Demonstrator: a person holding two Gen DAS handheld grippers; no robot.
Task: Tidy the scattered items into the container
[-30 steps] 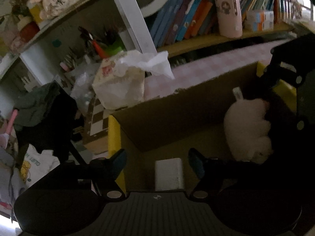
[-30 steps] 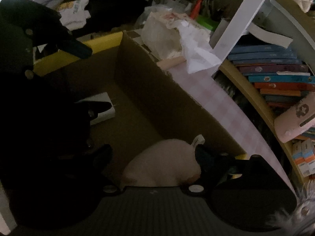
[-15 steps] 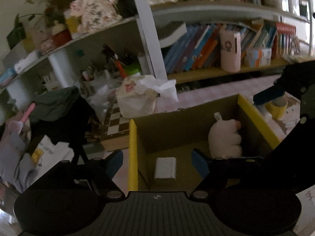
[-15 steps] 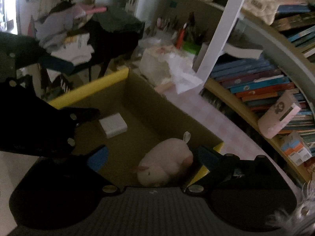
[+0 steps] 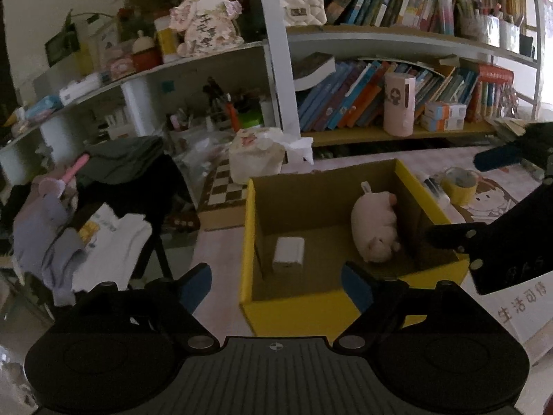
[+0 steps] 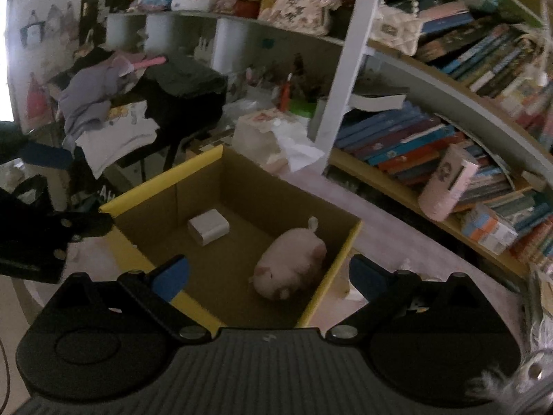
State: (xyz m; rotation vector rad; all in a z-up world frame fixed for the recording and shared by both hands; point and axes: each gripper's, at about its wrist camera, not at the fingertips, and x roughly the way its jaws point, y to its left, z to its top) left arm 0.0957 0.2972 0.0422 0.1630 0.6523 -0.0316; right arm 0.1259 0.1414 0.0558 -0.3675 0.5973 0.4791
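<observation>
A yellow cardboard box (image 5: 300,307) stands open on the pink table; it also shows in the right wrist view (image 6: 340,259). Inside lie a pink plush pig (image 5: 375,233) (image 6: 292,264) and a small white block (image 5: 288,254) (image 6: 208,230). My left gripper (image 5: 276,285) is open and empty, raised in front of the box's near wall. My right gripper (image 6: 268,275) is open and empty, raised above the box's near corner; it appears at the right edge of the left wrist view (image 5: 501,242). A yellow tape roll (image 5: 459,185) and a syringe-like tube (image 5: 433,188) lie on the table right of the box.
A tissue box (image 5: 257,160) and a chessboard (image 5: 224,186) stand behind the box. Bookshelves (image 5: 380,103) run along the back. A chair heaped with clothes (image 5: 86,214) stands at the left. A printed mat (image 5: 490,204) lies on the table at the right.
Both grippers have risen out of the box and pulled back. The plush pig and the white block stay lying inside.
</observation>
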